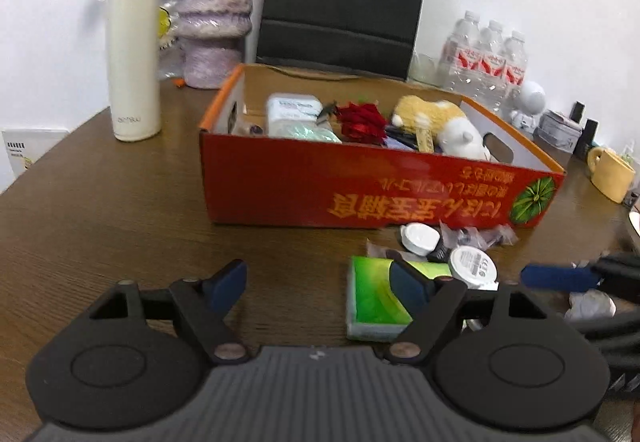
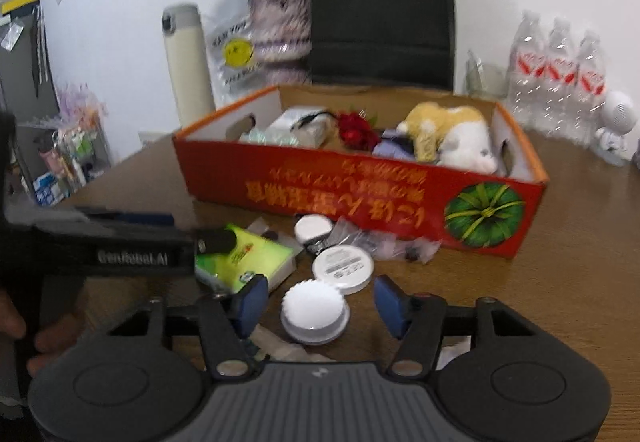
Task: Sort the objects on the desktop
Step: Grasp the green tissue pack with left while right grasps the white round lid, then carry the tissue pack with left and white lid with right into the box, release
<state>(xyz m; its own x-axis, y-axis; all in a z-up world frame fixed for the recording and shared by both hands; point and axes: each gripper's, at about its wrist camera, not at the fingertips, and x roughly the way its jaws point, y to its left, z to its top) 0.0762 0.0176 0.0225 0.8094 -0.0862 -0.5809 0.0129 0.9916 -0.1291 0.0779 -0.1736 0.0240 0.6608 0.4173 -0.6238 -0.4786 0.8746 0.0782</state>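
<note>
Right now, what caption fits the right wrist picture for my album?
Open right gripper around a white lid, before a red box of toys.

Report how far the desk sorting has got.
Done: plush toy and red rose lie in the red cardboard box. In hand: nothing; right gripper straddles the white ridged lid, pads apart. Left: green tissue pack, round white tin.
</note>
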